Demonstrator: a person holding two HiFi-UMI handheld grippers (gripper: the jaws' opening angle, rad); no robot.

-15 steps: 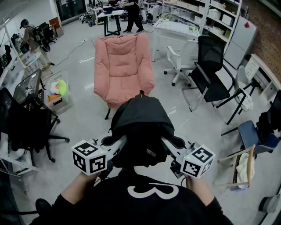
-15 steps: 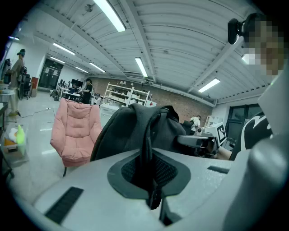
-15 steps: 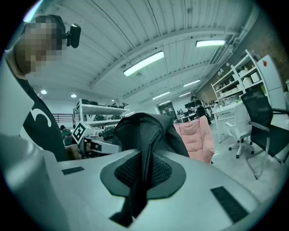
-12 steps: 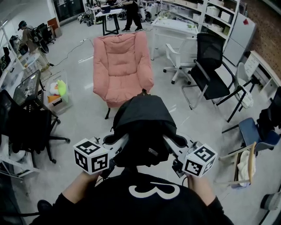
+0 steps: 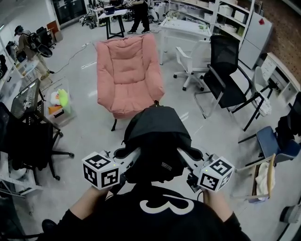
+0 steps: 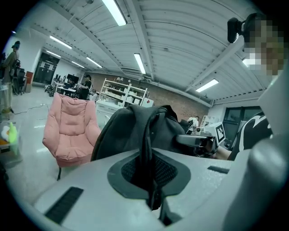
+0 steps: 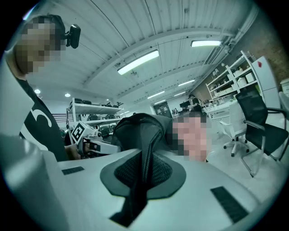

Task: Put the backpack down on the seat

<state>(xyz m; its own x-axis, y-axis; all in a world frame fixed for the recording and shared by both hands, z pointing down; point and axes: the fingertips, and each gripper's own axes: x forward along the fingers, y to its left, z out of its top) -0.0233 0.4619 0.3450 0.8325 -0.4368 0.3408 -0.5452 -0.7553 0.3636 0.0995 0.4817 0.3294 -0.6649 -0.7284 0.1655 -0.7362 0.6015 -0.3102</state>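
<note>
Backpack [image 5: 155, 139] held up short of the seat [image 5: 128, 70], left gripper [image 6: 151, 180] and right gripper [image 7: 142, 176] each clamped on a strap [image 6: 146, 135], backpack's bottom lost against dark shirt [image 5: 164, 219].

a shared office or lab: swivel chairs [image 5: 225, 70], white tabletops [image 5: 186, 28], stocked shelves [image 5: 225, 14], strip lights [image 6: 140, 63] on a bare ceiling [image 6: 180, 40].

I'm seeing a black office chair [image 5: 226, 75] standing just beside a white chair [image 5: 196, 57], and a clear bin [image 5: 68, 111] sitting far left.
</note>
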